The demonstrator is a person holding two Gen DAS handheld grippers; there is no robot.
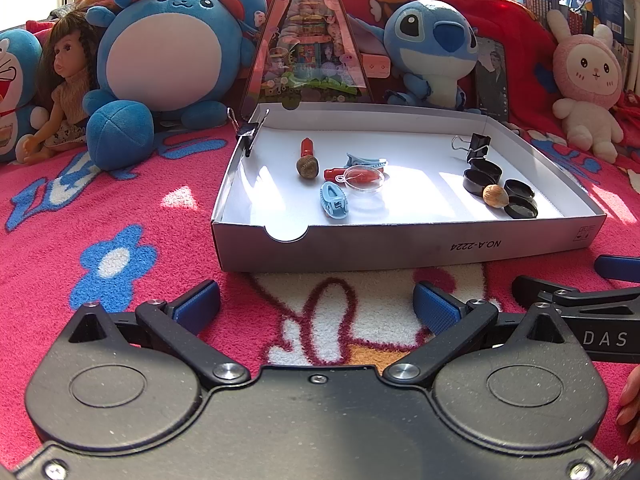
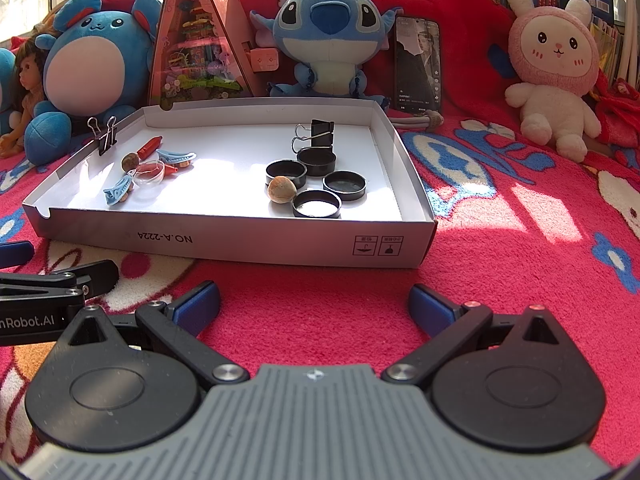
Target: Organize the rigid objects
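A shallow white cardboard tray point(image 1: 400, 246) point(image 2: 248, 240) lies on a pink blanket. Its left half holds two red pieces point(image 1: 307, 147), a brown nut point(image 1: 307, 167), two blue clips point(image 1: 334, 202) point(image 2: 118, 191) and a clear round dish point(image 1: 365, 179) point(image 2: 150, 174). Its right half holds several black round caps point(image 1: 482, 176) point(image 2: 316, 204), a tan nut point(image 1: 495, 197) point(image 2: 282, 189) and a black binder clip point(image 1: 478, 146) point(image 2: 320, 132). Another binder clip point(image 1: 248, 130) point(image 2: 106, 136) grips the tray's left wall. My left gripper point(image 1: 316, 306) and right gripper point(image 2: 314, 304) both stand open and empty, short of the tray's front wall.
Plush toys point(image 1: 160, 48) point(image 2: 328, 28) point(image 2: 556, 64), a doll point(image 1: 66, 80), a triangular pink display box point(image 1: 310, 36) and a phone point(image 2: 418, 64) line the far side. The right gripper's fingers point(image 1: 560, 300) show at the left wrist view's right edge. Open blanket lies right of the tray.
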